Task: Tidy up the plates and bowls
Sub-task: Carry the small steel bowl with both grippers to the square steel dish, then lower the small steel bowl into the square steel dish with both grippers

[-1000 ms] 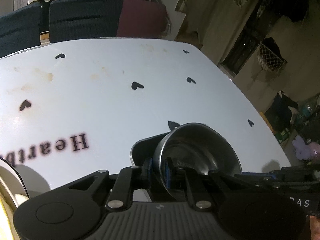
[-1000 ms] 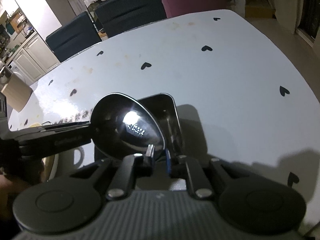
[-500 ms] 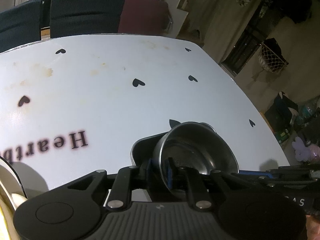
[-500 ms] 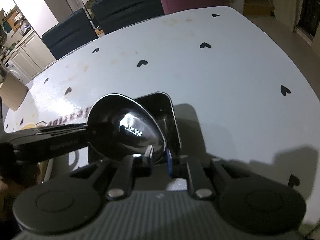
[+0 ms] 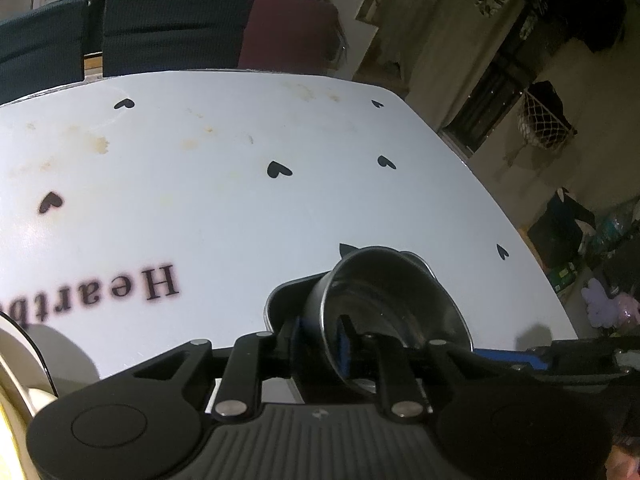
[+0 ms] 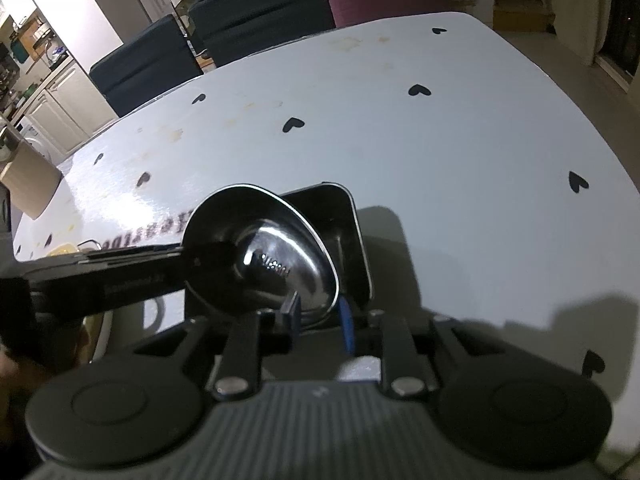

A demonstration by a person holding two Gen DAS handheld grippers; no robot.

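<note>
Cataloguing, left to right, what we see on the table:

Cream dish (image 5: 16, 364): at the far left edge of the left wrist view, we note a pale rim with a dark line; only a slice shows.

Table (image 5: 240, 220): white top printed with black hearts and dark lettering, some brownish stains toward the far side.

Left gripper (image 5: 320, 340): our left tool straddles the near rim of the steel bowl, one blue-padded finger outside the wall, the other inside. Its jaws are narrow and opening; we cannot tell whether the pads still press on the rim.

Steel bowl (image 5: 392, 300): round, shiny, tilted. It sits in the black tray, between both grippers, near the table's front edge.

Black tray (image 6: 344, 216): rectangular with rounded corners, dark inside, lying on the table directly under and behind the bowl.

Right gripper (image 6: 320, 316): our right tool straddles the opposite rim of the same bowl. Its jaws are narrow and opening, with the rim between them; a gap shows beside the right blue pad.

Chairs (image 5: 168, 28): dark blue backs and a maroon one (image 5: 288, 32) stand along the table's far side.

Room at right: dim floor with bags and clutter, too dark for us to list.
</note>
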